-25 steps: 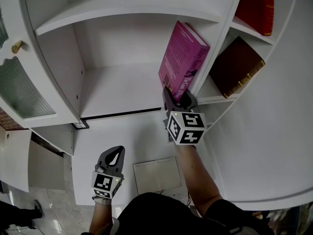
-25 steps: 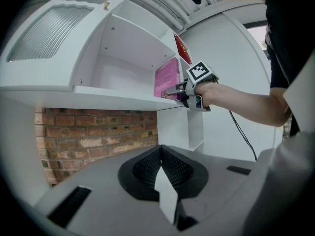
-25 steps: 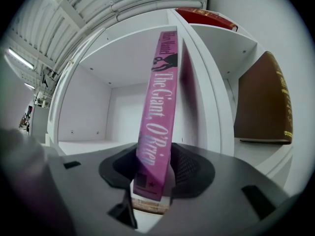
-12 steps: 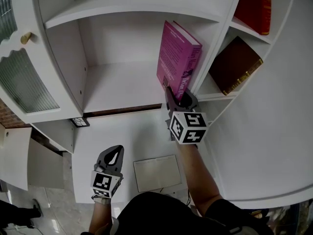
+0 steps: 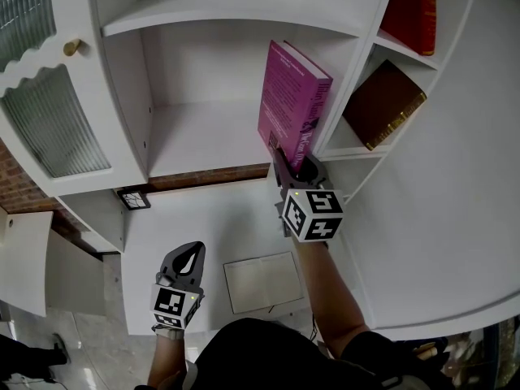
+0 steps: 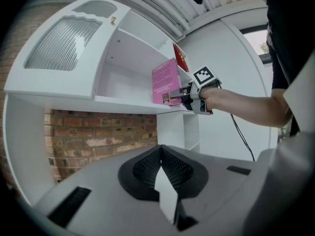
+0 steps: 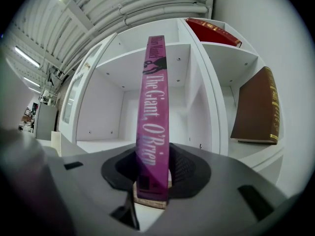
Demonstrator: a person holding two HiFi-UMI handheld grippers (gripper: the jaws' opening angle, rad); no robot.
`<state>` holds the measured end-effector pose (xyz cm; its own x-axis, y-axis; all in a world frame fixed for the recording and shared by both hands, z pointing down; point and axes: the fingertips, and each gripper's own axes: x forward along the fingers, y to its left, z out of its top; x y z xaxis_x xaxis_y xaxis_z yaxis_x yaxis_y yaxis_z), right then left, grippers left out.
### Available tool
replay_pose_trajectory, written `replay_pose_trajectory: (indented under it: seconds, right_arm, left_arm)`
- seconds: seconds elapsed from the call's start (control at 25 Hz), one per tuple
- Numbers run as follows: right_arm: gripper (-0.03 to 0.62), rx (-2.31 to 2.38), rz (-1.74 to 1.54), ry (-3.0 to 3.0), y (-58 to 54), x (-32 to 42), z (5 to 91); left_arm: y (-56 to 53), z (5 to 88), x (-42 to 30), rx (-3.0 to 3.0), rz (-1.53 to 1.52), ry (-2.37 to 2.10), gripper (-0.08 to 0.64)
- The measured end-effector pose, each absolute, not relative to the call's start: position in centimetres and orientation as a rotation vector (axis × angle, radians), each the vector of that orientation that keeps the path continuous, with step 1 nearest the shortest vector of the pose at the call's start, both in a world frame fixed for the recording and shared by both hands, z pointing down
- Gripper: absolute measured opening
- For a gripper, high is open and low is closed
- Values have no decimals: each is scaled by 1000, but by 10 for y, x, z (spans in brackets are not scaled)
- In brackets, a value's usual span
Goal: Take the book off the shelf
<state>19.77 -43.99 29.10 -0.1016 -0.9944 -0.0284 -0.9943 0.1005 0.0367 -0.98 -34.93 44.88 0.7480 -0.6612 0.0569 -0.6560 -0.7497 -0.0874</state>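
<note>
A pink paperback book (image 5: 292, 108) stands upright at the right end of the white shelf (image 5: 203, 140), close to the divider. My right gripper (image 5: 294, 165) is at the shelf's front edge, shut on the lower part of the book's spine (image 7: 155, 127); the pads press it from both sides. In the left gripper view the same book (image 6: 165, 85) shows with the right gripper (image 6: 184, 95) on it. My left gripper (image 5: 193, 250) hangs low over the white counter, shut and holding nothing, well clear of the shelf.
A brown book (image 5: 382, 104) leans in the compartment to the right, and a red book (image 5: 414, 10) stands one level higher. A ribbed-glass cabinet door (image 5: 49, 120) with a brass knob (image 5: 73, 47) is at the left. A white pad (image 5: 260, 281) lies on the counter (image 5: 203, 218).
The right jaws have closed onto the pink book's spine, and the book now stands straighter. The left gripper has stayed where it was.
</note>
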Motion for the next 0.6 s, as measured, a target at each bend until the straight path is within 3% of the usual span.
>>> replay_pose_trajectory:
  seconds: [0.6]
  right_arm:
    - [140, 2135, -114, -2315, -376, 141, 292]
  left_arm:
    - [-302, 456, -71, -2894, -101, 1068, 8]
